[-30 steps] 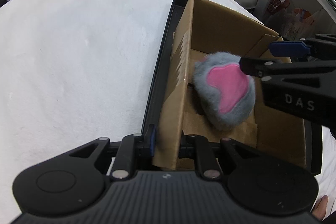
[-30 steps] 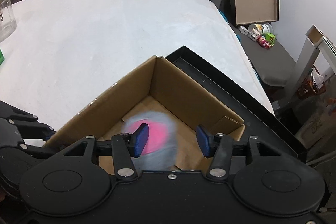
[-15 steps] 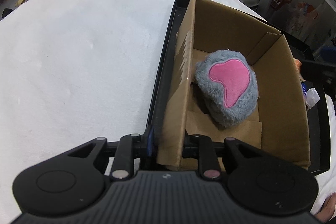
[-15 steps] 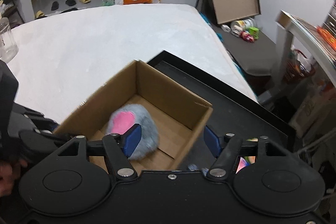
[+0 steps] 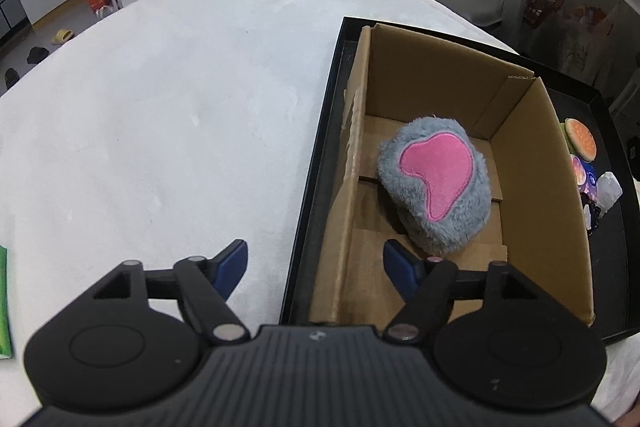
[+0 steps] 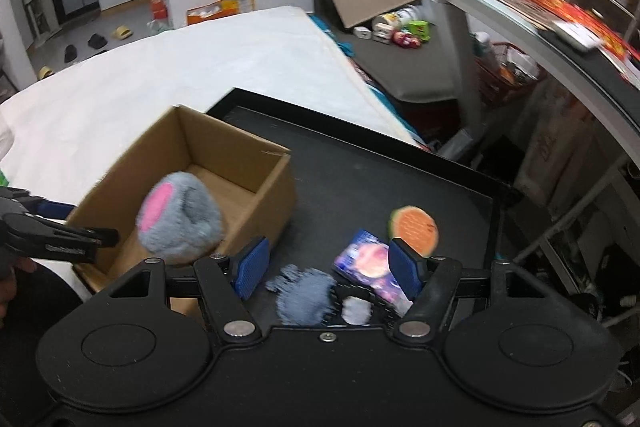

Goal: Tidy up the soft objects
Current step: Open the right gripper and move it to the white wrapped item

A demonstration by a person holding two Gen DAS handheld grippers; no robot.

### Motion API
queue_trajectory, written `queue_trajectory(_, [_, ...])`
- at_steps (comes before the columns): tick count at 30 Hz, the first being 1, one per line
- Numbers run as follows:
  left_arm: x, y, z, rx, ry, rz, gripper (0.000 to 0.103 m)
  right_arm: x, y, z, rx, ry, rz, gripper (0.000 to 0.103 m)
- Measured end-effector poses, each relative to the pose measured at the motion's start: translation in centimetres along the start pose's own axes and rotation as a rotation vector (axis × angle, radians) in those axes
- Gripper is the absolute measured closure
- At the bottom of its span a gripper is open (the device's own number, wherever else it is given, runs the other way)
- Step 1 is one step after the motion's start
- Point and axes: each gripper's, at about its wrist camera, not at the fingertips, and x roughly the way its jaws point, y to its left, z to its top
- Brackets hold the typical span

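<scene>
A grey plush with a pink patch (image 5: 436,183) (image 6: 178,217) lies inside the open cardboard box (image 5: 532,163) (image 6: 236,155), which stands on a black tray (image 5: 316,167) (image 6: 360,179). My left gripper (image 5: 316,267) is open, with the box's near left wall between its fingers. My right gripper (image 6: 326,267) is open and empty above the tray, right of the box. Below it lie a grey-blue fuzzy toy (image 6: 306,293), a colourful packet (image 6: 366,267) and a round orange burger-like toy (image 6: 414,227) (image 5: 580,143).
The tray rests on a white padded surface (image 5: 160,107). A small white object (image 6: 356,309) lies on the tray near the packet. A green item (image 5: 4,303) lies at the left edge. Shelves and floor clutter stand to the right.
My left gripper has opened off the box wall and drawn back. My right gripper has swung right, away from the box, to over the loose items on the tray.
</scene>
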Motion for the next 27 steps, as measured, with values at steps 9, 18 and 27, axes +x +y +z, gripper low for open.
queue_trajectory(9, [-0.8, -1.8, 0.4, 0.081, 0.003, 0.097, 0.011, 1.1, -4.6, -2.8, 0.135, -0.007, -0.011, 0.027])
queue_trajectory(18, [-0.9, -3.8, 1.4, 0.126, 0.025, 0.153, 0.010, 3.4, -8.8, -5.4, 0.244, 0.021, -0.011, 0.027])
queue_trajectory(27, [-0.8, -5.7, 2.6, 0.146, 0.037, 0.202, 0.009, 5.7, -11.1, -6.5, 0.322, 0.039, 0.054, 0.027])
